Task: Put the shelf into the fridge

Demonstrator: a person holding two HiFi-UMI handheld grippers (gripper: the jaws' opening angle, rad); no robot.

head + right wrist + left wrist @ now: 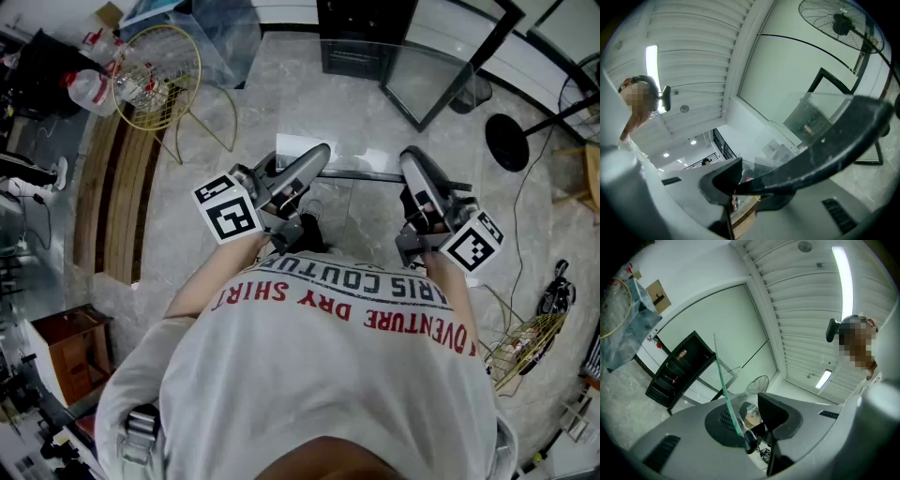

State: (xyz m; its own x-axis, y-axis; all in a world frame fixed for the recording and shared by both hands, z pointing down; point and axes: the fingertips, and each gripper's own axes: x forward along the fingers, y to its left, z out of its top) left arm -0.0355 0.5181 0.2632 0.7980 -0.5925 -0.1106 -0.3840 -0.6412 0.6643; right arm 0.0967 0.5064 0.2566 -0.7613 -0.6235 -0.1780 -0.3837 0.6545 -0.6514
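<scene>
Glass shelf [367, 174], a clear pane with a dark strip along its near edge, is held roughly level in the air in front of the person, well short of the fridge [361, 37]. The left gripper [314, 159] has its fingers clenched on the pane's left end; in the left gripper view the greenish glass edge [725, 392] runs straight out from between the pads. The right gripper [412, 167] grips the right end, its fingers closed on the dark trim [820, 150] (seen edge-on in the right gripper view).

Ahead, the black fridge stands with its glass door [436, 80] swung open to the right, and bare floor [309, 94] lies between it and the pane. The floor is pale marbled tile. A gold wire chair [159, 70] and wooden planks [122, 197] lie to the left, and a fan base [506, 141] and a wire basket [525, 342] to the right.
</scene>
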